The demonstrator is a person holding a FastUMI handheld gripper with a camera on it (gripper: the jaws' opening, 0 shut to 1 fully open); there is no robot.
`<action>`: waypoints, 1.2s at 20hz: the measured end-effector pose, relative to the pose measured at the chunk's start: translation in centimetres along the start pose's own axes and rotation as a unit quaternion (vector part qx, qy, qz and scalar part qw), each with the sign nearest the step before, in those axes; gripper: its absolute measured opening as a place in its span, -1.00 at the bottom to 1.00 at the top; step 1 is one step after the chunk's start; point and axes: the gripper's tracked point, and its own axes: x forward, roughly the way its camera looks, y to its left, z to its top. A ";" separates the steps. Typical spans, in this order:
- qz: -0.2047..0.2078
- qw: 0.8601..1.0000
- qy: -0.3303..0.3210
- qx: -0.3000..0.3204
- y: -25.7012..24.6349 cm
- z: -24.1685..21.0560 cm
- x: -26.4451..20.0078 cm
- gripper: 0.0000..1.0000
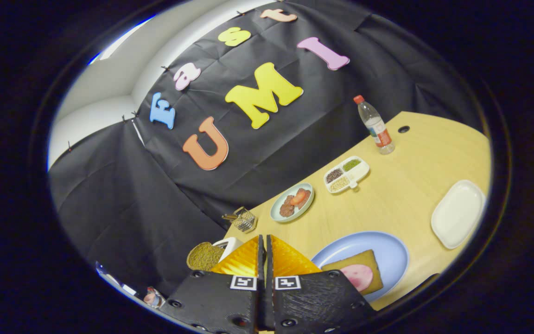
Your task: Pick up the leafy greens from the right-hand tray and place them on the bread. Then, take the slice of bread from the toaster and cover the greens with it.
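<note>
My fingers (264,253) are drawn together, only a thin gap between the yellow pads, and nothing sits between them. Just right of them on the wooden worktop (401,195) a blue plate (387,250) carries a slice of bread (355,264) with a pink round of ham (359,276) on it. Just left of my fingers a brown slice (204,256) sticks up from the white toaster (229,245). Farther off sit a small wire basket (244,219), a pale plate of red and brown food (292,202), a divided dish of seeds (346,174) and a water bottle (375,125). To the far right lies a white tray (458,213); I cannot make out greens on it.
</note>
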 end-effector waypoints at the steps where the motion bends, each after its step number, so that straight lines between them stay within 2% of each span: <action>1: -0.002 1.000 0.000 0.013 -0.7 -0.5 0.3 -1.00; 5: -0.033 0.999 0.016 0.037 -5.2 -2.2 1.2 -1.00; 9: -0.080 0.997 0.002 0.023 -9.7 -1.9 0.0 -1.00; 12: -0.100 0.995 0.000 0.010 -12.0 -1.9 -0.5 -1.00; 14: -0.112 0.994 0.004 -0.014 -13.0 -2.2 -0.7 -1.00; 17: -0.139 0.986 -0.015 -0.086 -14.0 -1.5 -1.5 -1.00; 20: -0.157 0.981 -0.018 -0.113 -14.7 -1.3 -2.0 -0.75; 21: -0.161 0.980 -0.017 -0.119 -15.0 -1.3 -2.2 -0.75; 22: -0.168 0.978 -0.014 -0.126 -15.3 -1.3 -2.4 -0.43; 24: -0.177 0.974 -0.027 -0.140 -15.1 -0.6 -3.3 -0.11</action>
